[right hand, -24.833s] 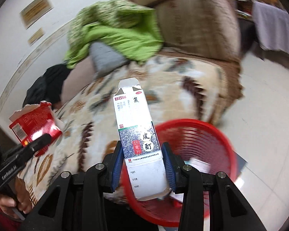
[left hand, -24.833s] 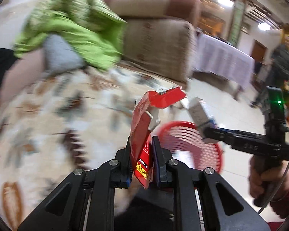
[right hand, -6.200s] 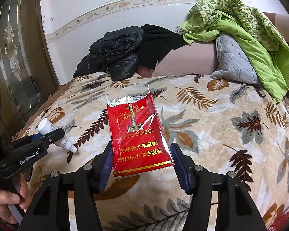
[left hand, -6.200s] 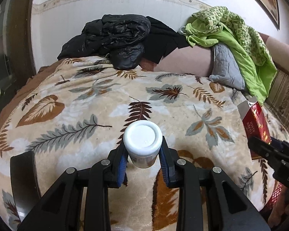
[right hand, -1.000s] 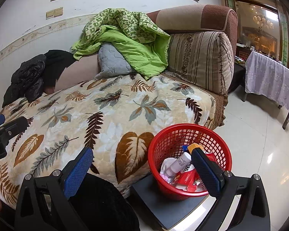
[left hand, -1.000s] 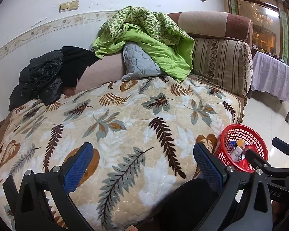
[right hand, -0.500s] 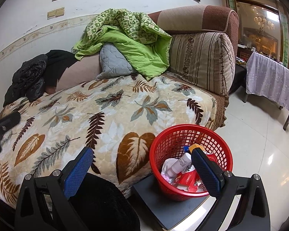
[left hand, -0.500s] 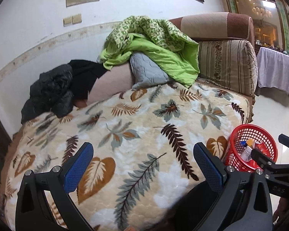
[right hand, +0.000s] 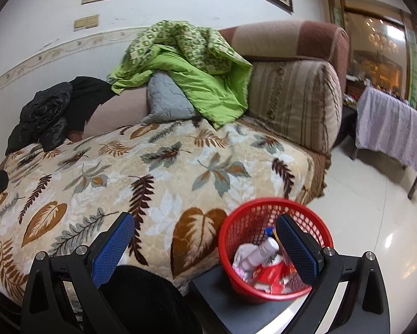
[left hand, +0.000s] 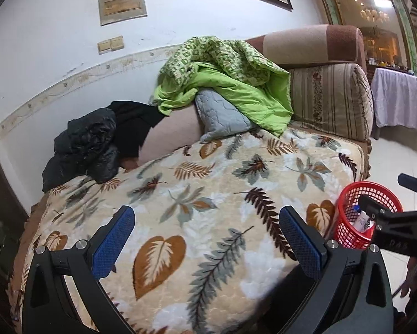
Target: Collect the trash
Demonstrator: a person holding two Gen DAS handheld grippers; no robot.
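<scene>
left gripper (left hand: 207, 239) raised, white bottle (right hand: 259, 253) slanting in red basket (right hand: 236, 272)

A sofa (right hand: 297, 103) carries a leaf-patterned blanket (right hand: 158, 172) spread over its seat. At the far edge, against the backrest, lie a black jacket (right hand: 41, 117) at left, a grey quilted cushion (right hand: 166, 100), and a green quilt (right hand: 191, 66) draped over the cushion.

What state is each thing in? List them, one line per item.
Left gripper: open, empty.
Right gripper: open, empty.
Red basket: upright on a dark stand, holding trash.
White bottle: lying tilted in the basket.
Green quilt: crumpled over the sofa back.
Black jacket: heaped.
</scene>
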